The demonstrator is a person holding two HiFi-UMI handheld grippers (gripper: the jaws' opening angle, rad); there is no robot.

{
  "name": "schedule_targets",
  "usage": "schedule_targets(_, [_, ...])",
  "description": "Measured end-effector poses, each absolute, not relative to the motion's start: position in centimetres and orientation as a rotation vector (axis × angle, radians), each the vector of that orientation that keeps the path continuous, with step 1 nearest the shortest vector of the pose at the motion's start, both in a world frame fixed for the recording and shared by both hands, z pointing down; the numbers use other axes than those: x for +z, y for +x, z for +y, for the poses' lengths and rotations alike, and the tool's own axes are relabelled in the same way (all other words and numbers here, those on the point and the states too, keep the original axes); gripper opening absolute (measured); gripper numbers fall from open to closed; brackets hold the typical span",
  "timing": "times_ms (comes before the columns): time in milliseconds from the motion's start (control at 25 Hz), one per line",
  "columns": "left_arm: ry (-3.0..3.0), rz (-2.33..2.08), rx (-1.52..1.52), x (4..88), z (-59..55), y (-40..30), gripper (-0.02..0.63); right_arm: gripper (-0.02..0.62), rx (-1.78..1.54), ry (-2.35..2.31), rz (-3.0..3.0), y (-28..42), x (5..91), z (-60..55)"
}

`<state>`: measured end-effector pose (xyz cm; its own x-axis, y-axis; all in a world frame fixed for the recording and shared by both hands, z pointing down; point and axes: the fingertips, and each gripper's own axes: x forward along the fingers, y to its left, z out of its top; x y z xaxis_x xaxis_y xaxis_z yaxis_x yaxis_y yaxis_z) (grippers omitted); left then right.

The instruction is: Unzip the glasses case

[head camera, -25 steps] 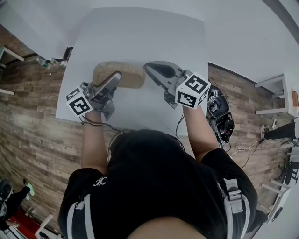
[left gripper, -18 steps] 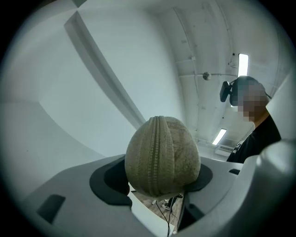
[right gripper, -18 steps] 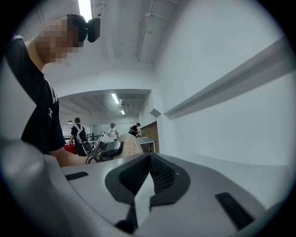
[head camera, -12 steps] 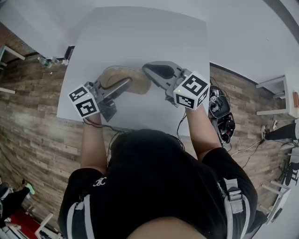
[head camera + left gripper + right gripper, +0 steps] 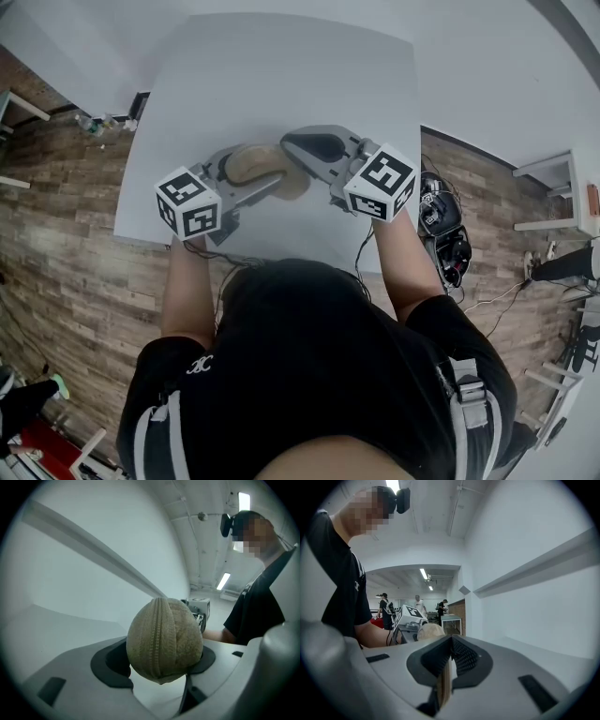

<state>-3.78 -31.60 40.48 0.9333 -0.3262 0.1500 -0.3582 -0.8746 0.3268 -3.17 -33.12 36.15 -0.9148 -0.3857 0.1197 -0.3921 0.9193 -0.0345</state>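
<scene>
The beige woven glasses case (image 5: pixel 253 161) is held above the white table (image 5: pixel 281 66) by my left gripper (image 5: pixel 265 174), whose jaws are shut on its sides. In the left gripper view the case (image 5: pixel 164 639) fills the space between the jaws, its zipper seam running up the end that faces the camera. My right gripper (image 5: pixel 292 143) reaches in from the right and covers the case's right end. Its jaws (image 5: pixel 451 660) are shut on a thin tan strip, seemingly the zipper pull. Past them the case (image 5: pixel 430 631) and the left gripper's marker cube show.
The table's near edge (image 5: pixel 281 255) runs just in front of the person's body. A black device with cables (image 5: pixel 441 225) lies on the wood floor at the right. Several people stand far back in the room in the right gripper view.
My left gripper has rolled and carried the case to the right and nearer the person, bringing its right end under the right gripper's jaws. The right gripper has hardly moved.
</scene>
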Motion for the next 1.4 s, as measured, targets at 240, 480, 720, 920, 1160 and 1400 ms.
schedule_targets(240, [2.748,-0.478,0.252,42.1,-30.7,-3.0,0.288,0.017,0.080,0.544,-2.966,-3.7,36.4,-32.4])
schedule_targets(480, [2.779,-0.478,0.433,43.3,-30.2,-2.4,0.288,0.017,0.066,0.485,-2.968,-4.4,36.1,-31.7])
schedule_targets(720, [2.791,-0.438,0.668,44.7,-29.4,-2.7,0.288,0.017,0.036,0.391,-2.938,-5.2,36.5,-30.6])
schedule_targets(920, [2.773,-0.349,0.902,46.2,-28.2,-2.6,0.288,0.017,0.010,0.290,-2.898,-5.9,37.1,-29.3])
schedule_targets(1160, [2.743,-0.212,1.133,48.2,-26.3,-2.2,0.288,0.017,-0.011,0.135,-2.838,-7.0,38.4,-27.5])
schedule_targets(1400, [2.700,-0.112,1.227,49.4,-24.9,-2.9,0.288,0.017,-0.003,0.058,-2.780,-8.8,39.6,-26.5])
